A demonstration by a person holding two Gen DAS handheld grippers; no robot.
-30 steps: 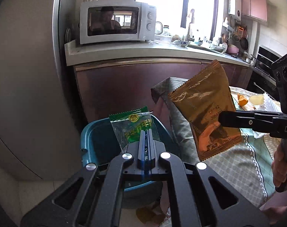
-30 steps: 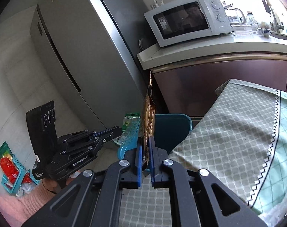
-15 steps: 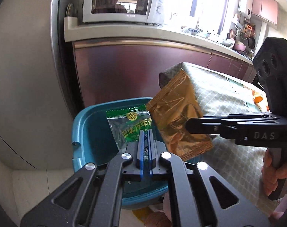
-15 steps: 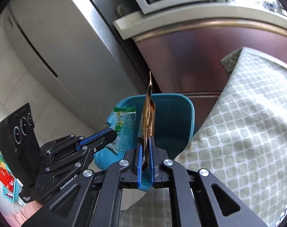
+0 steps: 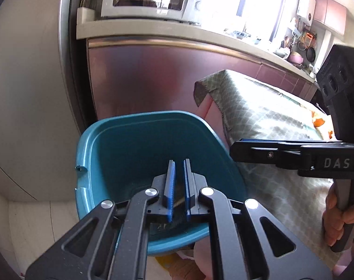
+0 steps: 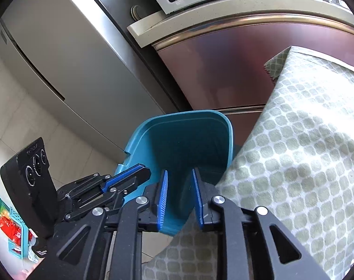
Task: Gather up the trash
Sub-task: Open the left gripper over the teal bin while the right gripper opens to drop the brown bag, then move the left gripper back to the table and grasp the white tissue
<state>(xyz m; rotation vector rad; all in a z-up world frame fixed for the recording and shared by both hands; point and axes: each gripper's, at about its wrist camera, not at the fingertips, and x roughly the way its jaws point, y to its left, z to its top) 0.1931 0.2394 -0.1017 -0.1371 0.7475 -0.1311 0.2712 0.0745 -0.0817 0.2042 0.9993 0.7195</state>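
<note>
The teal trash bin stands on the floor against the table's corner, its mouth right under both grippers. My left gripper hovers over the bin's near rim, its jaws opening to a narrow gap with nothing between them. In its own view my right gripper is opening wider above the same bin, and its blue pads are bare. From the left wrist view I see it side-on at the bin's right edge. A dark crumpled shape lies low in the bin; I cannot tell which wrapper it is.
The table under a green checked cloth borders the bin on the right, with orange peel on it. Behind the bin are a maroon cabinet and a steel fridge. A small basket of red packets sits on the floor at left.
The green wrapper has left my left jaws and the brown packet has left my right jaws. Both grippers sank toward the bin and their jaws parted.
</note>
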